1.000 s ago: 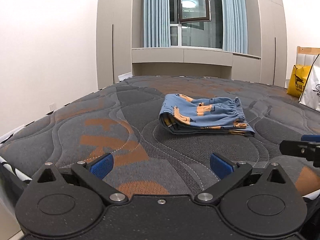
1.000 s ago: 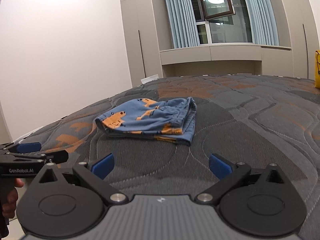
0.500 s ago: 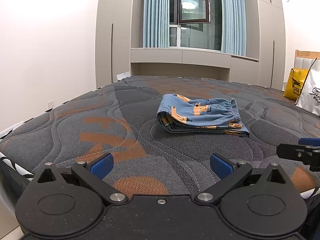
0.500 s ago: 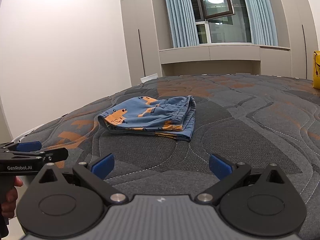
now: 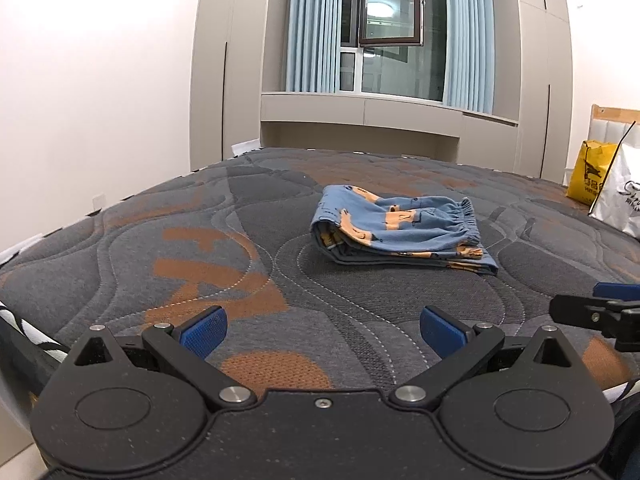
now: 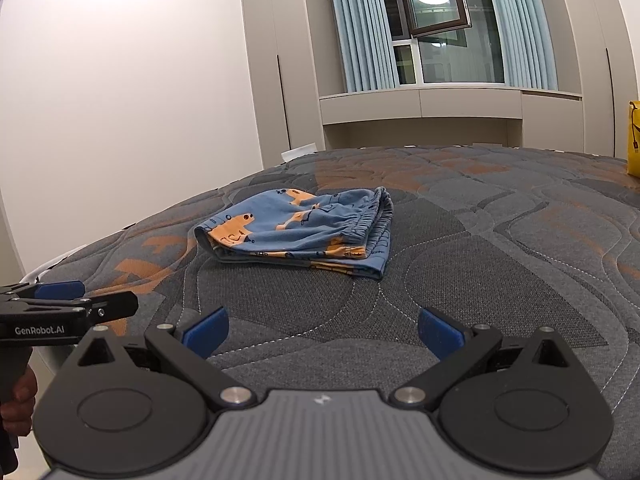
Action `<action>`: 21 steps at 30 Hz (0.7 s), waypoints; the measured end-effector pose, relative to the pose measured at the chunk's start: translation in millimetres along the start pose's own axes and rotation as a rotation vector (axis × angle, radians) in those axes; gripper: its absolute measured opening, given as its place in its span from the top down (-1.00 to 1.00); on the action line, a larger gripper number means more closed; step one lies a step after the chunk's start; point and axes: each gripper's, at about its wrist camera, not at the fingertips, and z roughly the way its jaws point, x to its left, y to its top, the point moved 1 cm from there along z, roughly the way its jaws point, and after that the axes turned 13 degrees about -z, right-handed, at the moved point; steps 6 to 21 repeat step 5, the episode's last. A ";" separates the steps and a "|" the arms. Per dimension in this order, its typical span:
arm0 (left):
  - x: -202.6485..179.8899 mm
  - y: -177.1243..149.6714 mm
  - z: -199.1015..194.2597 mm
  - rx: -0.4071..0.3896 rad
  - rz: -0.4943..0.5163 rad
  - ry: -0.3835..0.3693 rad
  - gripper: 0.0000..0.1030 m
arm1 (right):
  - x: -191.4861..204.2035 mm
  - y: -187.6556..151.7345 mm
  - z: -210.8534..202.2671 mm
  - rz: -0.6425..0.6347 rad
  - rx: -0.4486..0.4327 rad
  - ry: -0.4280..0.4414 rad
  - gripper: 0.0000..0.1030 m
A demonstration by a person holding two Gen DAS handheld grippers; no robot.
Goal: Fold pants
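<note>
Grey-and-orange quilted mattress in a pale room: curtains, open window, wardrobes. Folded pants mid-mattress, long axis left-right, waistband rightward, fold leftward. Left hand-held gripper and right hand-held gripper both spread wide, empty, well short of pants.
</note>
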 end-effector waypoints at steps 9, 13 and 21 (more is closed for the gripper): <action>-3.0 -0.1 0.7 -0.016 0.004 -0.008 -0.99 | -3.2 -2.2 1.6 0.004 0.004 0.000 -1.00; -3.0 -0.1 0.7 -0.016 0.004 -0.008 -0.99 | -3.2 -2.2 1.6 0.004 0.004 0.000 -1.00; -3.0 -0.1 0.7 -0.016 0.004 -0.008 -0.99 | -3.2 -2.2 1.6 0.004 0.004 0.000 -1.00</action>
